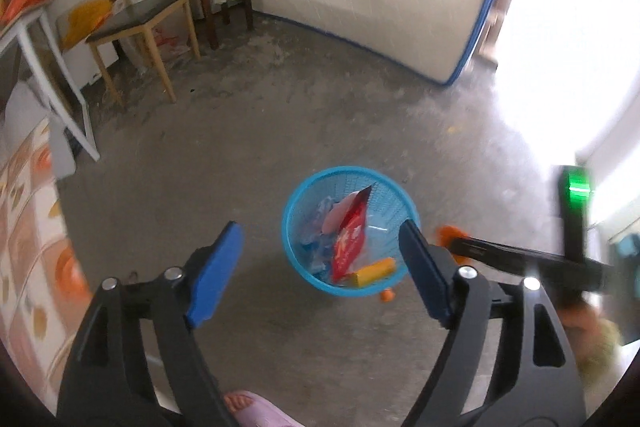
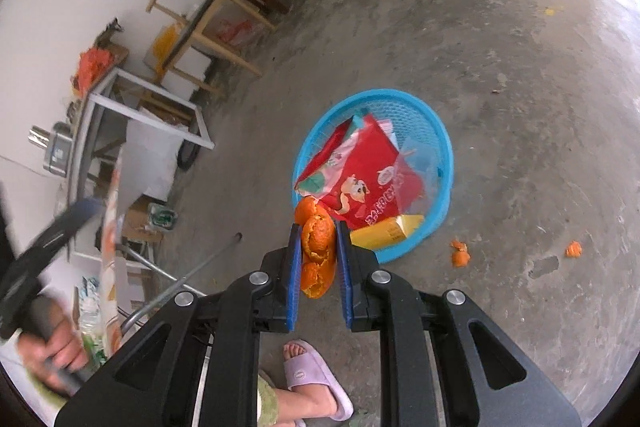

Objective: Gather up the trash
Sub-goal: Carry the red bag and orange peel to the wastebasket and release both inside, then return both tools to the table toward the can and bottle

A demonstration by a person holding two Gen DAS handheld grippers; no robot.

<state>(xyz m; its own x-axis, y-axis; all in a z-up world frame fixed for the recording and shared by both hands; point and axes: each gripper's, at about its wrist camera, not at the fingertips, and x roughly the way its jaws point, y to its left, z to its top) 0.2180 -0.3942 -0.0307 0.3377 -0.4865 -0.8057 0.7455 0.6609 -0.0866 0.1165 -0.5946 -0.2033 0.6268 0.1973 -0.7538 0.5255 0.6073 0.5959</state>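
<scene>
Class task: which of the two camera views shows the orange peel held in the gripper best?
The right wrist view: the orange peel sits clamped between the right gripper's blue pads, close and sharp. The left wrist view shows only a blurred orange tip behind a finger of the open left gripper.

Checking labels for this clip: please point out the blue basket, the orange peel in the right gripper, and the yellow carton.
blue basket (image 2: 442,131): right wrist view, on its far right rim.
orange peel (image 2: 318,247): right wrist view, on its middle, between the fingers.
yellow carton (image 2: 384,231): right wrist view, on its broad yellow face.
</scene>
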